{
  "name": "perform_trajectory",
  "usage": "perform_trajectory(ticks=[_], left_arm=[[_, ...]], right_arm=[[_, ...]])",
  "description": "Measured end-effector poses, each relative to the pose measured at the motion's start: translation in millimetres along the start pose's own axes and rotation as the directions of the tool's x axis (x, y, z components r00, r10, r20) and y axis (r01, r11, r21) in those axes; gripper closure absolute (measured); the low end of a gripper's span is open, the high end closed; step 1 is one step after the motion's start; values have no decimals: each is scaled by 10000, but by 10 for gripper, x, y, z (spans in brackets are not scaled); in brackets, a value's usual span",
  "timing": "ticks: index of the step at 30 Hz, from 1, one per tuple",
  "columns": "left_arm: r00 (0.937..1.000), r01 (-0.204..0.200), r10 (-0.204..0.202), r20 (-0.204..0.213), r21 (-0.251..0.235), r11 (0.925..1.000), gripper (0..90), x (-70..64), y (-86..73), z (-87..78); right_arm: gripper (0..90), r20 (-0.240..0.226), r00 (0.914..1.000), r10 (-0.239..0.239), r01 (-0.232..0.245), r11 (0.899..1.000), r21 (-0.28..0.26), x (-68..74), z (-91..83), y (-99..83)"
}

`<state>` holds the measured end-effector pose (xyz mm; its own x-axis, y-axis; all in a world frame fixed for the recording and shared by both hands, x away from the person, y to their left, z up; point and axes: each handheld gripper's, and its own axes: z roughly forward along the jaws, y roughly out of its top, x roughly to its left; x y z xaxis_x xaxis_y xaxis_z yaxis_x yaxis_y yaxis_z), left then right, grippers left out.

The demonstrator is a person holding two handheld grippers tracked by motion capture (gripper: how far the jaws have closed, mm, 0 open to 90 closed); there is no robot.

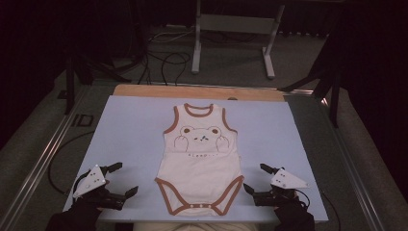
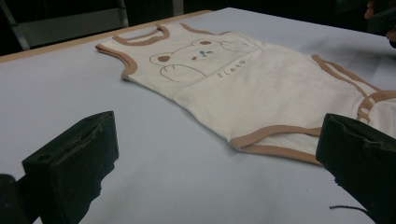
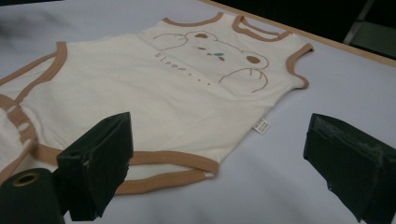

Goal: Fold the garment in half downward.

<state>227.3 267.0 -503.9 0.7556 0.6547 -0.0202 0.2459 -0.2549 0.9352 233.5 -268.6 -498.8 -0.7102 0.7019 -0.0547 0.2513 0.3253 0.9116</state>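
Both tongs are seen held low over the near edge of the bench (image 1: 120, 125), one on each side of a bodysuit (image 1: 201, 163). Left tongs (image 1: 121, 179) are held with jaws wide apart, nothing between them, just left of the garment's left leg opening. Right tongs (image 1: 254, 179) are likewise held with jaws spread and empty, just right of the right leg opening. Neither pair is touching the cloth.

The bodysuit is laid flat and face up near the middle of the bench, neck away from the person and snap crotch toward the near edge. It is cream with brown trim, and a bear (image 1: 200, 136) is printed on the chest above a line of small lettering. A white tag (image 3: 261, 126) is seen sticking out from the side seam in the right gripper view. A blue sheet covers the bench, with a wooden strip (image 1: 192, 91) exposed at the far edge.
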Motion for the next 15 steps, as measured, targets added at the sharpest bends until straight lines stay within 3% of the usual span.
perform_trajectory(ticks=[15], left_arm=[[9999,-98,99,-66,151,9998,2,-4,5,0]], right_arm=[[74,-162,9998,112,-112,9999,-2,2,-5,35]])
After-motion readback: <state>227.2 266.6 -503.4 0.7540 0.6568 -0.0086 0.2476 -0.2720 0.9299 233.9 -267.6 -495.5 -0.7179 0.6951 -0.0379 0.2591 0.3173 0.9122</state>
